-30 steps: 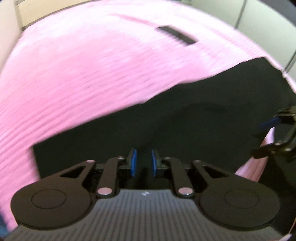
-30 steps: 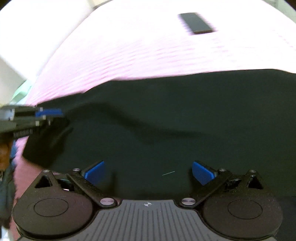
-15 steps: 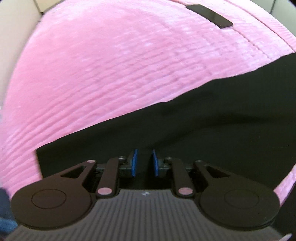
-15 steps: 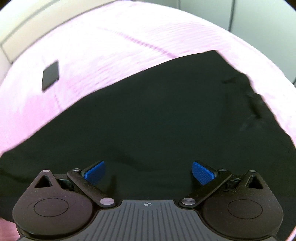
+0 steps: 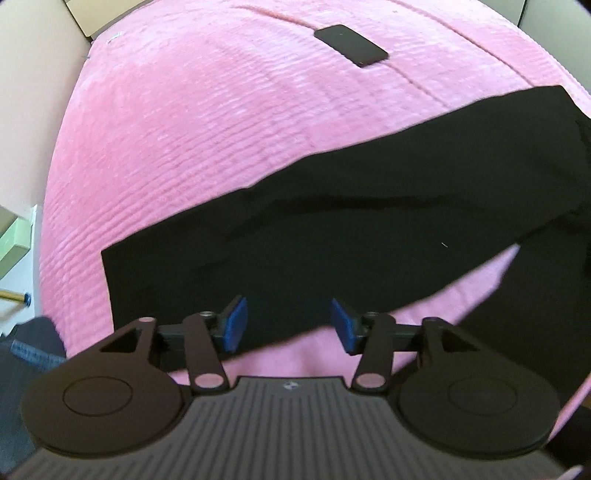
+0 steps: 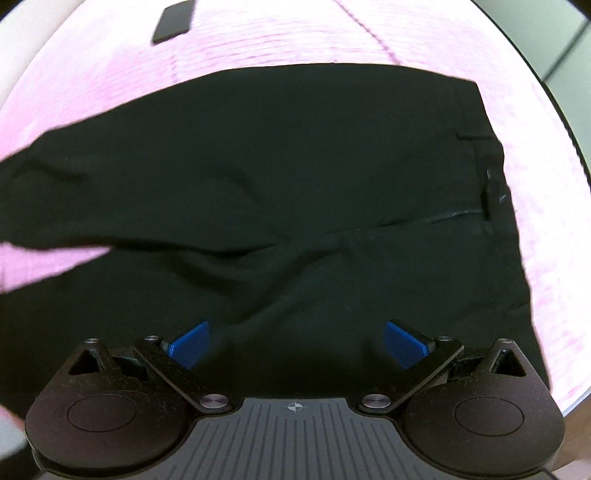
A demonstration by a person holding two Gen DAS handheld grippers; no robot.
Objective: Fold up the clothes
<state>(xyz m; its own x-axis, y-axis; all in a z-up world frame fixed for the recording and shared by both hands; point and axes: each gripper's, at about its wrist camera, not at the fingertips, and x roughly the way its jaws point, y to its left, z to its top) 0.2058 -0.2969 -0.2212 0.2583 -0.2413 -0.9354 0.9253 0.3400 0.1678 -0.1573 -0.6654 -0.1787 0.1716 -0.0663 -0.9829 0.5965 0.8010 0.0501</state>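
Observation:
Black trousers lie spread on a pink ribbed bedcover. In the left wrist view one leg stretches from its hem at the left up to the right, with a second leg below it at the right. My left gripper is open just above the near edge of that leg, holding nothing. In the right wrist view the trousers fill the middle, waistband and fly at the right, legs running left. My right gripper hovers open over the seat area, with nothing between its blue pads.
A flat black phone-like slab lies on the bedcover beyond the trousers, also seen as a dark slab at the top left of the right wrist view. A pale wall borders the bed's left side.
My left gripper was shut on the trouser leg and has opened, leaving the leg flat on the bed. The right gripper stayed open and swung toward the waistband end.

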